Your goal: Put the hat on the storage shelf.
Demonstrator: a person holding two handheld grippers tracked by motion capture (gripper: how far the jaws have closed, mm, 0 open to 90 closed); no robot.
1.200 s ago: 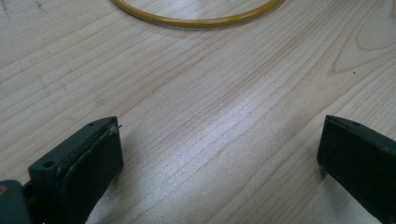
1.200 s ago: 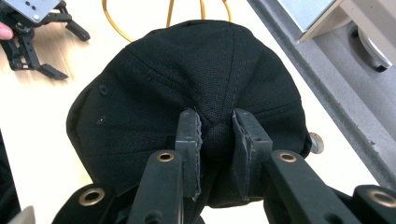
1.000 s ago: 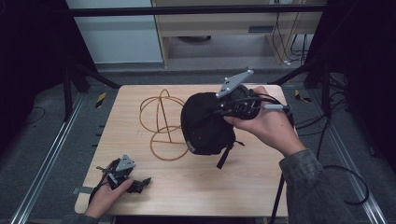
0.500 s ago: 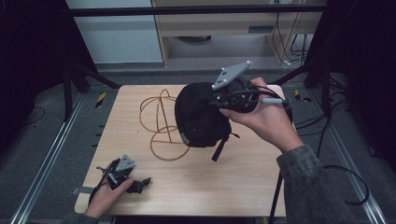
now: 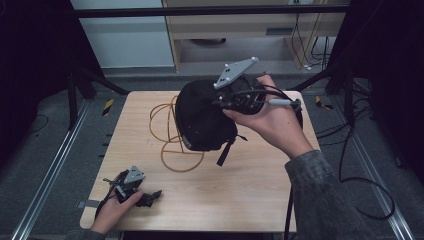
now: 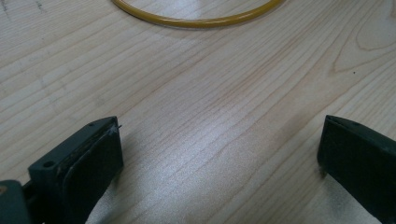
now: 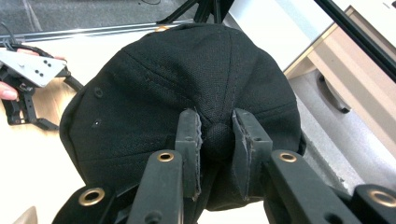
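Note:
A black cap hangs in the air over the middle of the wooden table, its strap dangling below it. My right gripper is shut on the button at the cap's crown, and the right gripper view shows both jaws pinching that button with the cap's panels spreading out behind. My left gripper rests on the table near the front left corner. In the left gripper view its jaws stand wide apart over bare wood, with nothing between them.
A yellow cable lies in loops on the table, left of and partly beneath the cap; one arc of the yellow cable lies ahead of the left jaws. Black cables trail off the table's right side. Dark frame posts stand around the table.
The right gripper has lifted the cap higher and carried it slightly toward the back of the table. The left gripper has stayed where it was.

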